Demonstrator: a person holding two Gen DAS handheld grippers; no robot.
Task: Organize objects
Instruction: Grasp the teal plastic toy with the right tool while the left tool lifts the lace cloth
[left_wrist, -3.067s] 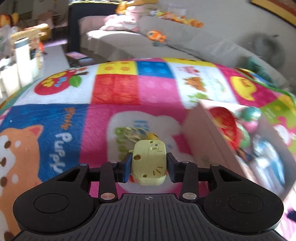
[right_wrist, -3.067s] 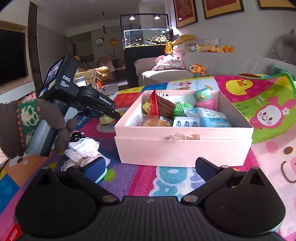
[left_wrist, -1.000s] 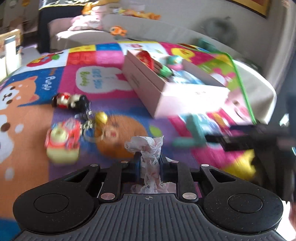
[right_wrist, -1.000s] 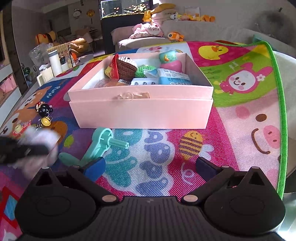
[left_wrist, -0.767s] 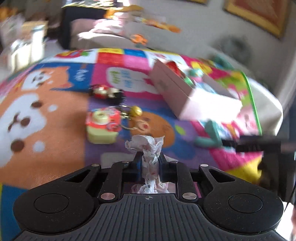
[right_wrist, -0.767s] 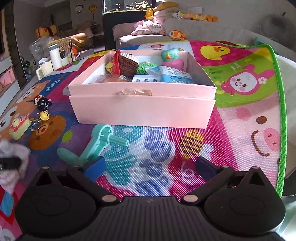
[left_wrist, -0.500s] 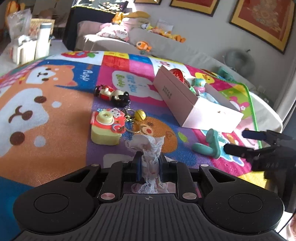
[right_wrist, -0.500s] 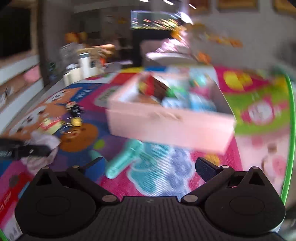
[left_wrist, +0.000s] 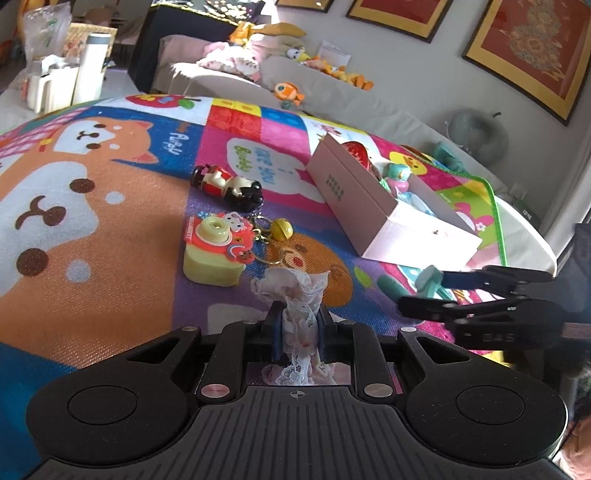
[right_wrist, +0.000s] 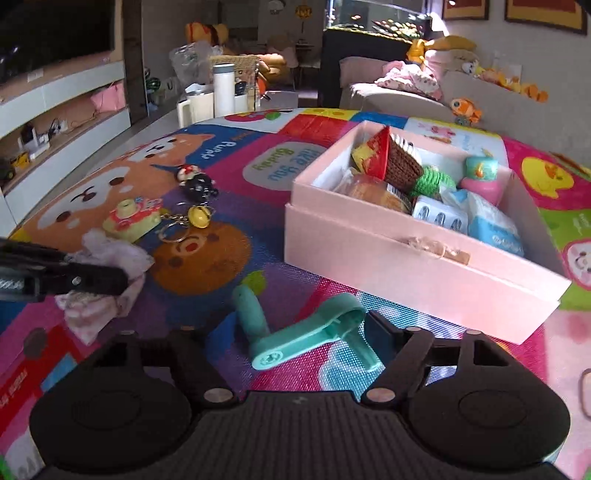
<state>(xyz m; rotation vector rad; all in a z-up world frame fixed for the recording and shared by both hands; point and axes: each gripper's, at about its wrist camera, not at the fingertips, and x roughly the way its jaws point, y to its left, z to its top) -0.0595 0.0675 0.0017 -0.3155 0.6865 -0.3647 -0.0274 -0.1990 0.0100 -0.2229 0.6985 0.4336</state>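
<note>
White lace cloth (left_wrist: 301, 295): pinched between fingers of left gripper (left_wrist: 297, 325), held above play mat (left_wrist: 110, 229), well left of pink box (right_wrist: 424, 258). Yellow toy camera keychain (left_wrist: 214, 251): on mat, left of box, just beyond cloth. Red-and-black figurine (left_wrist: 229, 186): on mat, left of box, past camera. Teal plastic handle (right_wrist: 306, 332): on mat just in front of box, lying between wide-spread fingers of right gripper (right_wrist: 295, 332), untouched. Box: open, holding snack packets, green yarn ball, blue pack, teal-and-pink toy.

Pink box (right_wrist: 417, 273), teal crank (right_wrist: 314, 332)
</note>
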